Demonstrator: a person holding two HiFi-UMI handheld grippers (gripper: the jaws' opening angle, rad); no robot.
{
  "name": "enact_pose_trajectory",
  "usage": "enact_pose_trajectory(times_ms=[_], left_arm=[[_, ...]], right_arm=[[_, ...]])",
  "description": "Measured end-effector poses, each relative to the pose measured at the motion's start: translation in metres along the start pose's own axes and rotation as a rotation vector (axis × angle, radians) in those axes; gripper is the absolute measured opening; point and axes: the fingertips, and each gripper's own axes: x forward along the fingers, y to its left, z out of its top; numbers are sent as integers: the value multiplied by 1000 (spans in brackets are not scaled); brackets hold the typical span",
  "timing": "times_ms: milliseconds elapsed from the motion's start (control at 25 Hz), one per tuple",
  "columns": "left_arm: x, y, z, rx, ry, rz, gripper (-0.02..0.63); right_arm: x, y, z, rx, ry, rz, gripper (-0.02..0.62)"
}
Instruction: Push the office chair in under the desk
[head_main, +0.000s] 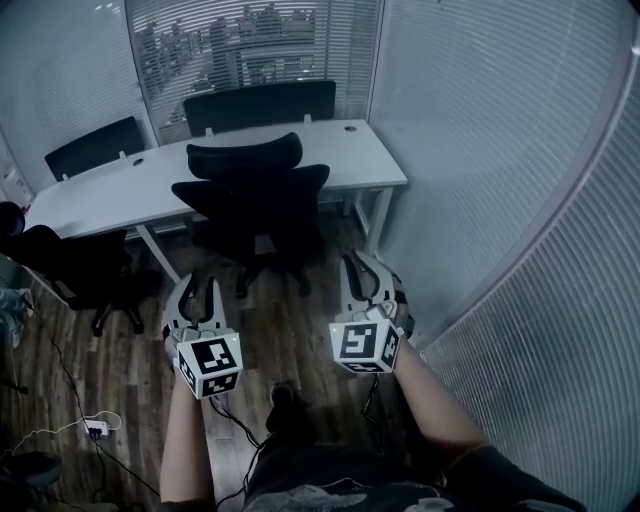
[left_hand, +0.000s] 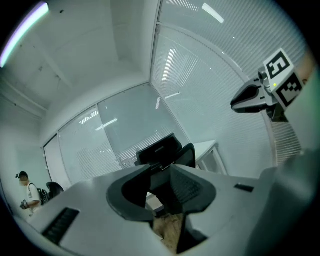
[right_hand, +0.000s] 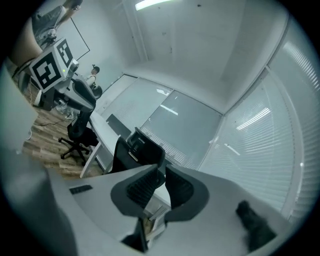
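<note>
Office chair of black mesh with a headrest (head_main: 252, 195) is standing straight ahead of both claws, its back turned to the person, at the near long edge of the white desk (head_main: 100, 195), toward the right end. The left claw (head_main: 198, 290) is pointing level at it with its jaws standing a little apart and nothing between them. The right claw (head_main: 358, 265) is pointing the same way, its jaws drawn almost together with only a slit showing, and it too is holding nothing. Neither is touching the chair. Both are hovering clear of the backrest, one to each side of its middle line, with the left lying slightly closer to that line. The backrest's wide axis is running along the desk's near edge, so the coming move is looking like a straight shove across that edge, with a claw on each side of the back. Whether the seat is already sitting partly beneath the top I cannot tell; the wheeled base is showing on the dark wood-plank floor (head_main: 300, 325) on the near side. Two more black chairs (head_main: 260, 100) are standing at the far edge. Slatted window blinds (head_main: 250, 40) and a ribbed glass wall (head_main: 480, 150) are closing the room in on the right.
</note>
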Motion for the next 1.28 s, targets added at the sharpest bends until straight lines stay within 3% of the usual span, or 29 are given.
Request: enact_pose_trajectory(times_ms=[280, 520, 960, 1160, 1280], left_arm=[[-52, -28, -2, -56, 31, -22, 127], [-71, -36, 9, -88, 20, -20, 127], [-89, -47, 16, -81, 17, -40, 127], [-90, -52, 16, -143, 22, -67, 124], [-86, -56, 16, -131, 19, -71, 123]], right_arm=[[-53, -4, -10, 97, 0, 31, 24], [-82, -5, -19, 77, 27, 51, 21], [-97, -4, -24, 88, 40, 78, 21], [-98, -1, -20, 112, 38, 91, 21], [-98, -3, -22, 109, 41, 97, 21]])
